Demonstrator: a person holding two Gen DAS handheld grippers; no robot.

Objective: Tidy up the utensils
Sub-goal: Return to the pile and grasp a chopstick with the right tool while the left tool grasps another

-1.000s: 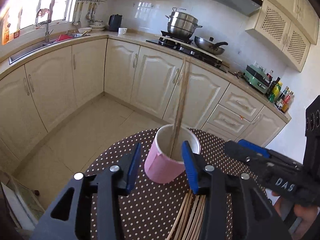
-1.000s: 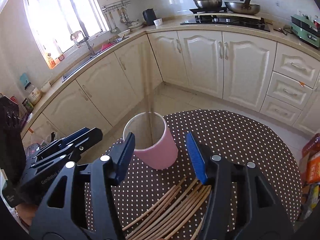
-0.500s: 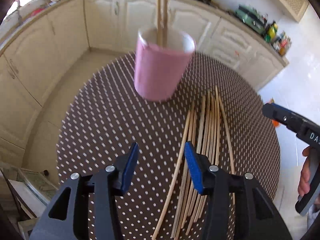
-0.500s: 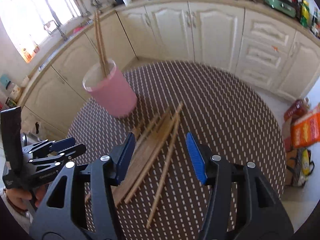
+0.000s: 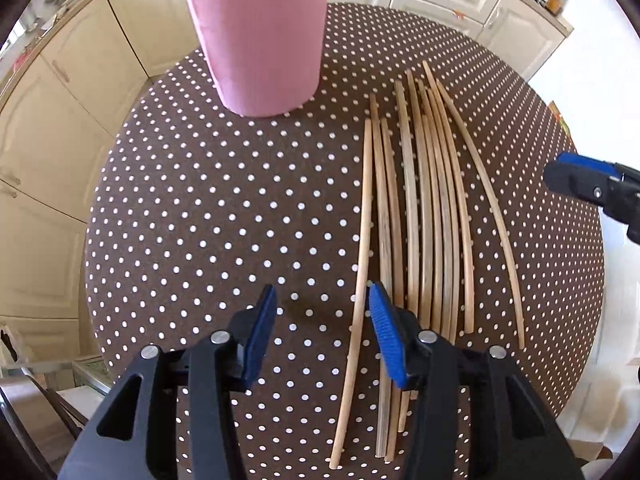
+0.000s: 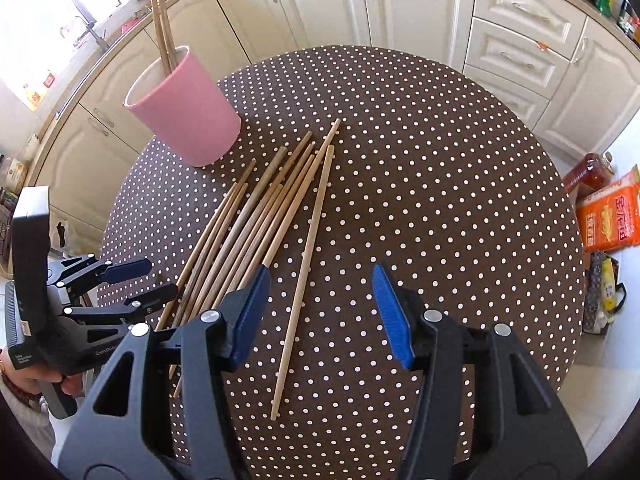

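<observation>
Two chopsticks (image 6: pixel 162 20) already stand in the pink cup (image 6: pixel 184 108) at eleven o'clock on the dotted bench (image 6: pixel 440 160) — about ten more loose chopsticks (image 6: pixel 256 220) lie just beside it, toward five o'clock. Most of the job is left. Both the left tool (image 5: pixel 322 334) and the right tool (image 6: pixel 318 312) hang open and empty, each with one stick lying between its jaws, ungripped.

Strong daylight floods both views, coming from the window (image 6: pixel 36 20), which is blown out to white in the right wrist view. The floor at the right edge of the left wrist view also glares white. Fisheye distortion bends the chopsticks (image 5: pixel 424 216) and cabinets (image 6: pixel 420 12); dark vignetting rounds every corner. Focus stays sharp.
</observation>
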